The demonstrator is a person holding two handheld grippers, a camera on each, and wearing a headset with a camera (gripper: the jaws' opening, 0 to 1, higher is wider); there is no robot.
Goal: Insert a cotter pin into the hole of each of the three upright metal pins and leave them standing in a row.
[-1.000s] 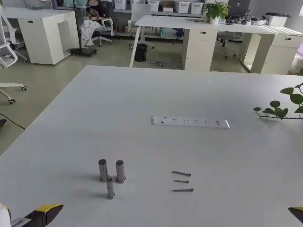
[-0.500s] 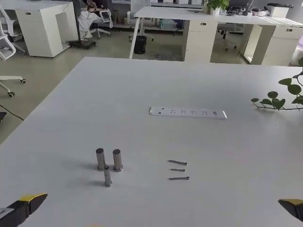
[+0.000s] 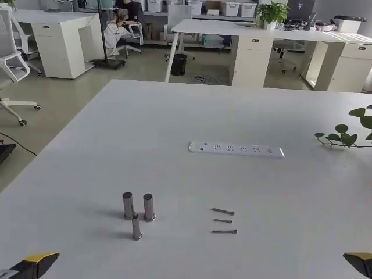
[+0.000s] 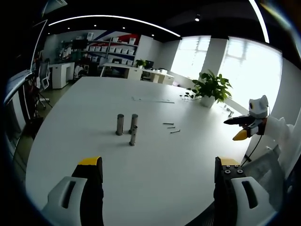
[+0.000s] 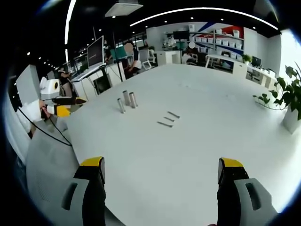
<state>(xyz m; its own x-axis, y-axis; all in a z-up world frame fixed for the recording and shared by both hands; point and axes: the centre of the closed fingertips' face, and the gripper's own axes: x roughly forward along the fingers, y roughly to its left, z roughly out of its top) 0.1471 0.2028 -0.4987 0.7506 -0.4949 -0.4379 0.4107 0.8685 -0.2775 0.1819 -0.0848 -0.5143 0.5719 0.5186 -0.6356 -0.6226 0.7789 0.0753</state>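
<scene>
Three metal pins stand upright in a tight cluster on the white table: two side by side (image 3: 128,205) (image 3: 149,207) and a shorter-looking one (image 3: 136,226) in front. Three cotter pins (image 3: 222,221) lie flat in a small stack to their right. Both groups also appear in the left gripper view, pins (image 4: 133,135) and cotter pins (image 4: 171,127), and in the right gripper view, pins (image 5: 125,98) and cotter pins (image 5: 168,119). My left gripper (image 4: 159,165) is open and empty, well short of the pins. My right gripper (image 5: 161,165) is open and empty, near the table's edge.
A white power strip (image 3: 235,149) lies farther back on the table. Green plant leaves (image 3: 347,133) reach in at the right edge. White desks and office chairs stand beyond the table. A yellow fingertip (image 3: 39,260) shows at the bottom left, another (image 3: 359,261) at the bottom right.
The head camera has shifted a little. The pins and cotter pins have not moved, and the gripper tips stay at the bottom corners.
</scene>
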